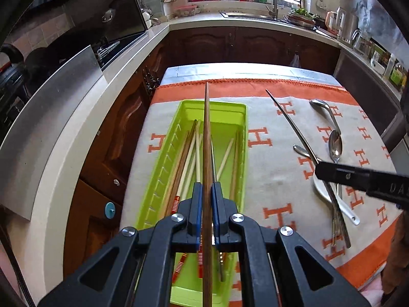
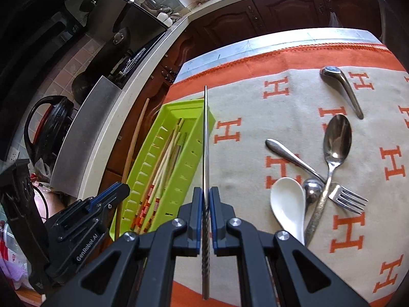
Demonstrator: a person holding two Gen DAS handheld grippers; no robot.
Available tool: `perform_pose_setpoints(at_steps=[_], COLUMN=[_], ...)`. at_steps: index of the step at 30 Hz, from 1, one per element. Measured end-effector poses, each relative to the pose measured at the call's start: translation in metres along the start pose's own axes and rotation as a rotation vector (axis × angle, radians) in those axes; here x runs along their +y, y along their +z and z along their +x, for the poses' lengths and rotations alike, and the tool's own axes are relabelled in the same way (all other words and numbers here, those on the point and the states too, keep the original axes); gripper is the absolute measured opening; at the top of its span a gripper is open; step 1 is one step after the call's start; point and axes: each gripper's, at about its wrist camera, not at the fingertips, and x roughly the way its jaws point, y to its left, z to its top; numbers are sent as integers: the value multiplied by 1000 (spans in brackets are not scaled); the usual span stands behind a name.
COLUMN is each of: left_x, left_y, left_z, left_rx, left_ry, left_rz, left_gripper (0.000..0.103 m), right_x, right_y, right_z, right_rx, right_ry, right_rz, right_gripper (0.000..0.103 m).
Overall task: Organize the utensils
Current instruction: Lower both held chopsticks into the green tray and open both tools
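Note:
My left gripper (image 1: 207,189) is shut on a brown wooden chopstick (image 1: 207,133) and holds it lengthwise above the green tray (image 1: 240,112), which holds several wooden and pale chopsticks (image 1: 189,158). My right gripper (image 2: 205,194) is shut on a metal chopstick (image 2: 205,138) above the cloth, just right of the green tray (image 2: 189,163). In the left wrist view the right gripper (image 1: 318,170) holds that metal chopstick (image 1: 286,117) over the spoons. The left gripper (image 2: 122,188) shows left of the tray with its wooden chopstick (image 2: 135,138).
On the orange and grey cloth (image 2: 255,97) lie a white ceramic spoon (image 2: 287,204), several metal spoons (image 2: 336,138) and a fork (image 2: 347,199). A kitchen counter (image 1: 76,117) runs along the left, with a sink (image 1: 245,15) at the back.

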Motion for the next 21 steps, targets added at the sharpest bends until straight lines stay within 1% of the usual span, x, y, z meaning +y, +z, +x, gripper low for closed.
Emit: perform_pose_setpoints(at_steps=[3, 5, 10, 16, 17, 20, 21], left_x=[12, 17, 28, 34, 35, 40, 41], left_y=[-5, -8, -15, -15, -14, -14, -14], left_z=[7, 11, 20, 26, 26, 23, 22], left_rx=[10, 17, 29, 21, 18, 2, -3], left_ry=[0, -13, -42, -38, -33, -31, -31], left_rz=[10, 7, -22, -44, -48, -66, -71], left_gripper=[5, 5, 5, 5, 7, 17, 18], right_x=[18, 29, 52, 54, 53, 50, 48], right_y=[8, 12, 18, 22, 21, 17, 15], right_z=[11, 19, 39, 68, 72, 81, 83], right_rx=[38, 52, 61, 106, 116, 155, 164], right_ry=[43, 53, 46, 35, 35, 36, 36], right_rz=[21, 29, 50, 142, 156, 195, 203], right_gripper=[5, 5, 6, 6, 6, 9, 9])
